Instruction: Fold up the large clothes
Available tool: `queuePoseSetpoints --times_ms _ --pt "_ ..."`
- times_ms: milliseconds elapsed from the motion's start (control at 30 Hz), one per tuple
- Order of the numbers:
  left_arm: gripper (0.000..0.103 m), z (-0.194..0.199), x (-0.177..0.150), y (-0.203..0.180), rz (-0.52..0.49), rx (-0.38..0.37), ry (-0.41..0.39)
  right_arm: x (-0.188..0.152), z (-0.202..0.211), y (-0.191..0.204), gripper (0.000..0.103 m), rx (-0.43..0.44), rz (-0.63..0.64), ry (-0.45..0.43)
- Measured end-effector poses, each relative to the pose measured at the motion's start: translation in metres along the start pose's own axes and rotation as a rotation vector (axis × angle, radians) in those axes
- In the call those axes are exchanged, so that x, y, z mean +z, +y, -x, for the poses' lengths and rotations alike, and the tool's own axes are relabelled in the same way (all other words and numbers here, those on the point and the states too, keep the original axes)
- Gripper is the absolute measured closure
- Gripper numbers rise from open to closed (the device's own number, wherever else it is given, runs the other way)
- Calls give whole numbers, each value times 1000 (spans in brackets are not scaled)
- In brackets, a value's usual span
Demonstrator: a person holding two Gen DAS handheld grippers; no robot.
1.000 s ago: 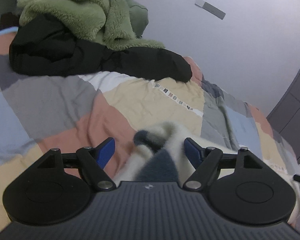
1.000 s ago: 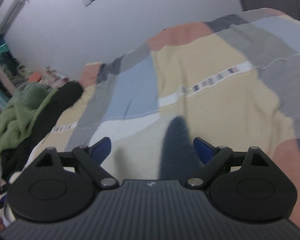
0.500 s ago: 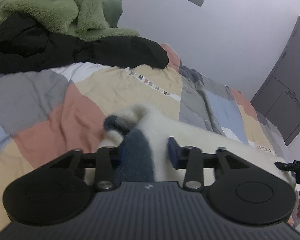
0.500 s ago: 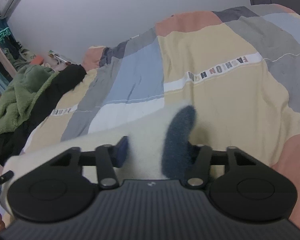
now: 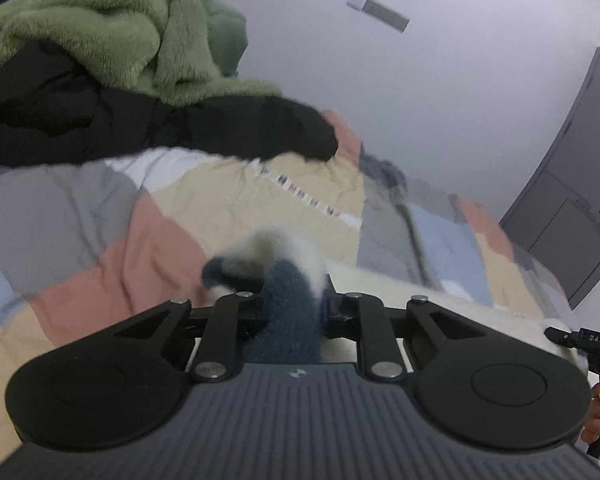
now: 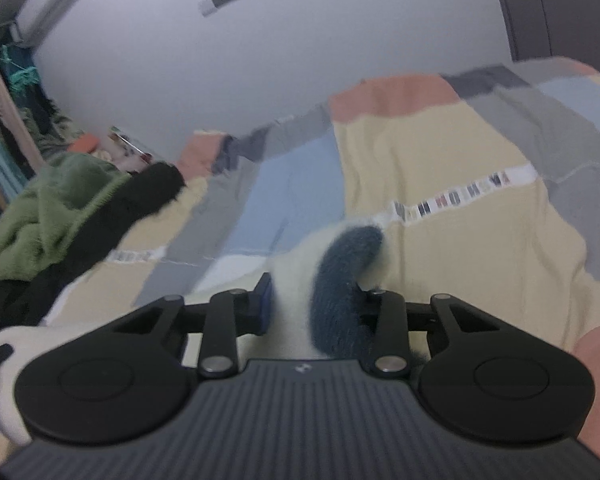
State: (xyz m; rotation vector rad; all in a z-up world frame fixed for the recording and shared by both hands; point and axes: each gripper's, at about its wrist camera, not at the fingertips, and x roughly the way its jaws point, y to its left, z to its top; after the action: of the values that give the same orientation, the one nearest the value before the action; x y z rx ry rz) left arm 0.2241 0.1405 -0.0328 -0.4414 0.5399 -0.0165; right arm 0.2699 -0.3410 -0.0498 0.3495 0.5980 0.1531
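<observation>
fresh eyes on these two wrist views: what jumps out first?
Both grippers are clamped on the same fluffy cream garment with navy trim: the left gripper and the right gripper each pinch a bunched end low in their views. Behind them spreads a patchwork bedspread in tan, salmon, grey and blue. At its far end sits a heap of a fuzzy green garment on a black one.

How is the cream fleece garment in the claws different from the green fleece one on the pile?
The cream garment has dark blue trim; the green garment is one plain colour. The cream one is pinched by both the left claw and right claw; the green one lies bunched on a black garment, untouched. Both look fluffy and are over the patchwork bedspread.
</observation>
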Motion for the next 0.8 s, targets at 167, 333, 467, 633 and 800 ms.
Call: queuePoseSetpoints --times_ms 167,333,467,633,800 --pt "78 -2 -6 6 26 0 30 -9 -15 -2 63 -33 6 56" --pt "66 5 -6 3 33 13 34 -10 -8 1 60 -36 32 60" --pt "45 24 -9 2 62 32 21 -9 -4 2 53 -45 31 57" --pt "31 63 -22 -7 70 50 -33 -6 11 12 32 -80 66 19" --pt "23 96 -42 -34 -7 17 -40 -1 44 26 28 -42 80 -83"
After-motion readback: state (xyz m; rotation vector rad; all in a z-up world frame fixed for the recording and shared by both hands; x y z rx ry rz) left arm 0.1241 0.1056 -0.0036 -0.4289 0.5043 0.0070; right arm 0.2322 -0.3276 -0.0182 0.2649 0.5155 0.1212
